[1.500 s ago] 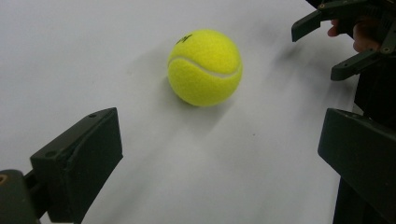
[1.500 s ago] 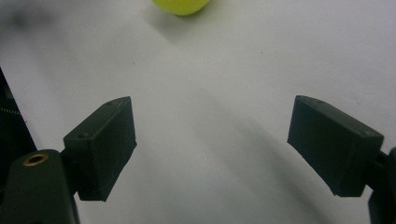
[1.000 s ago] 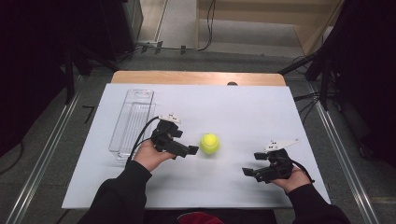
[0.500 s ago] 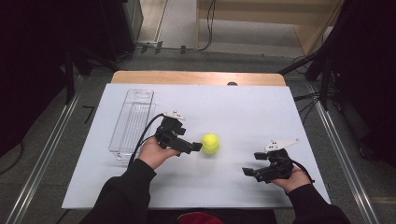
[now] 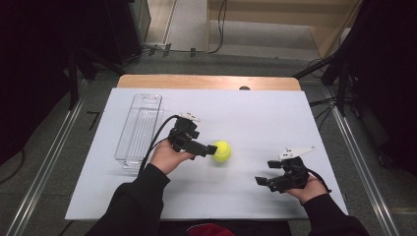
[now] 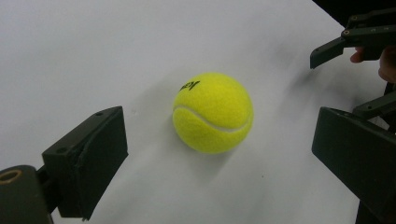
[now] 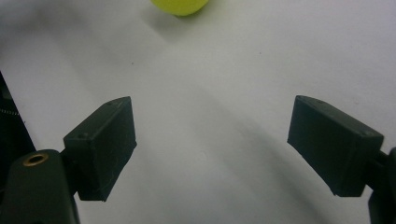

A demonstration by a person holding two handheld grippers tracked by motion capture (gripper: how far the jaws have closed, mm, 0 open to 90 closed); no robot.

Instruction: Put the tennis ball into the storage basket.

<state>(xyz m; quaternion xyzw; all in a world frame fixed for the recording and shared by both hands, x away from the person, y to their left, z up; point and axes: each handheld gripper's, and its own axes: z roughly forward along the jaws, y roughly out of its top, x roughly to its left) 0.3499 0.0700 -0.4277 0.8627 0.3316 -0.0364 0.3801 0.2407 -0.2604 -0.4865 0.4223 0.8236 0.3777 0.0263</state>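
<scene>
Tennis ball [image 5: 221, 151] lies near clear tray [image 5: 139, 131].

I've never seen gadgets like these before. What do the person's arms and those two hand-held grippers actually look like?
Both arms wear dark long sleeves. Each hand holds a black, angular two-jaw tool: the left gripper trails a black cable and has a pale plate on top; the right gripper carries a light three-cornered plate. Up close, the jaws end in blocky matt black pads, with a brass-coloured ring by the base.

A white worktop [image 5: 255, 118] carries a yellow tennis ball [image 5: 222, 151] near its middle and a clear plastic tray [image 5: 139, 130] at its left.
</scene>
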